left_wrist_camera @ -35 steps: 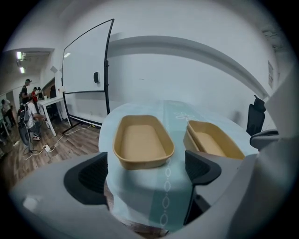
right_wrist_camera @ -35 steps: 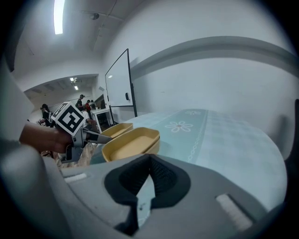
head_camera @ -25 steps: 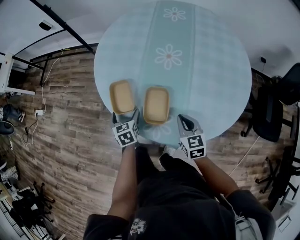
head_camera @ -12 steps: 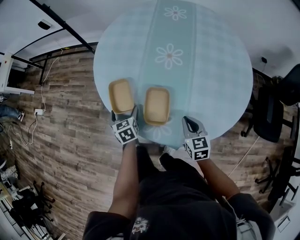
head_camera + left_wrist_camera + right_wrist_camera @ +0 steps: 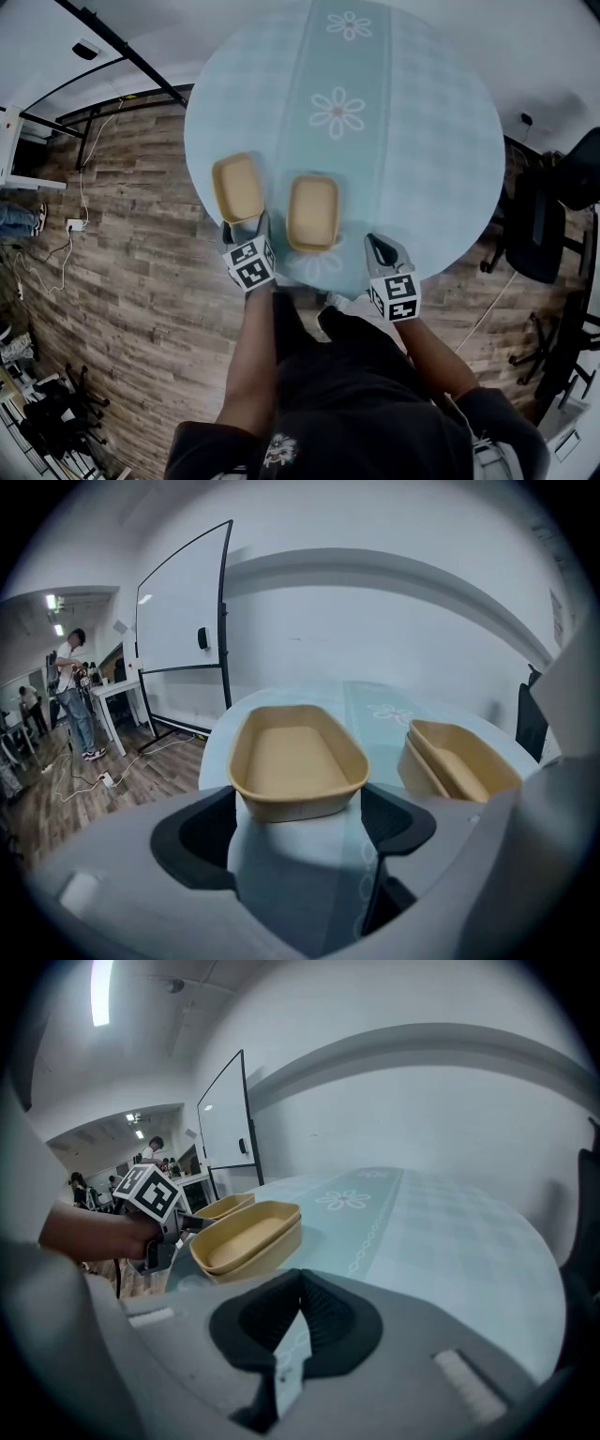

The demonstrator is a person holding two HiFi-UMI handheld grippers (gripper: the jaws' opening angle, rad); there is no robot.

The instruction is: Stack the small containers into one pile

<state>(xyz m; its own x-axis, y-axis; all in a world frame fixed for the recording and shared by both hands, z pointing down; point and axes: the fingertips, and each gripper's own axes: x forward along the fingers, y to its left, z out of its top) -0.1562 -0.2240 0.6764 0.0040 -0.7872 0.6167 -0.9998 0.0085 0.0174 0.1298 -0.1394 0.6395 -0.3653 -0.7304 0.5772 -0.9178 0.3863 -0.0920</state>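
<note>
Shifted container (image 5: 295, 761), seemingly between closing left tongs (image 5: 298, 810)

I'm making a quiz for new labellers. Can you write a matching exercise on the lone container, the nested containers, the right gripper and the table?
1 lone container
2 nested containers
3 right gripper
4 table

A round, pale blue
B jaws shut, empty
C left of the flowered stripe
D on the flowered stripe

Pairs: 1-C, 2-D, 3-B, 4-A
</note>
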